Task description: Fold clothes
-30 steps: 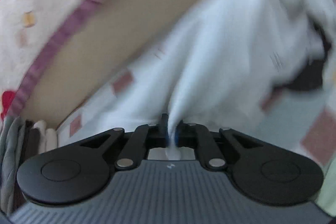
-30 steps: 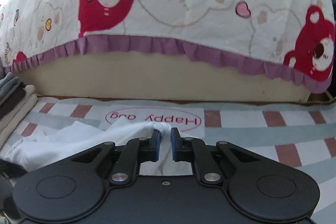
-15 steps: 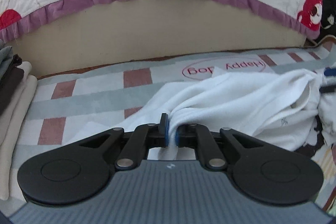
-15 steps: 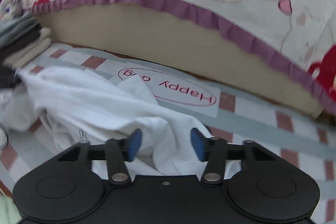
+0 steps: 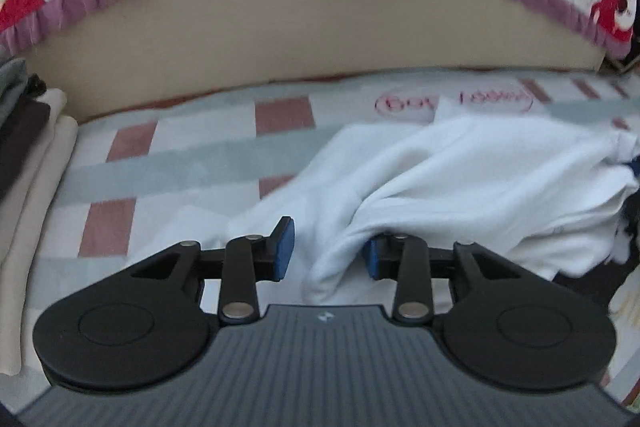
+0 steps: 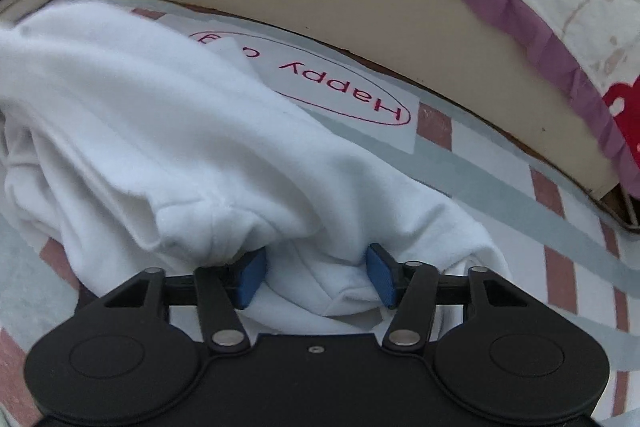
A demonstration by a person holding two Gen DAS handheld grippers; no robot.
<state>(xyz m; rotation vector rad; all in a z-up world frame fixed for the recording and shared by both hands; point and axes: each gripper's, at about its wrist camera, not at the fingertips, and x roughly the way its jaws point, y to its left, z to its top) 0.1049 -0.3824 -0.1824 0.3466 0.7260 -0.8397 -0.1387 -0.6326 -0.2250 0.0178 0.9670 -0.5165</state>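
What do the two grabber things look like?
Both are black. The left gripper and right gripper each have blue pads on their fingertips, silver rivets on the linkage bars, and two round discs. The left one has a ribbed grey body.

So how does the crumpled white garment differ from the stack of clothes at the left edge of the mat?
The crumpled white garment lies loose and rumpled mid-mat; the stack of folded clothes sits flat and layered at the edge. The garment is all white; the stack mixes cream, dark and grey layers. Both rest on the checked mat.
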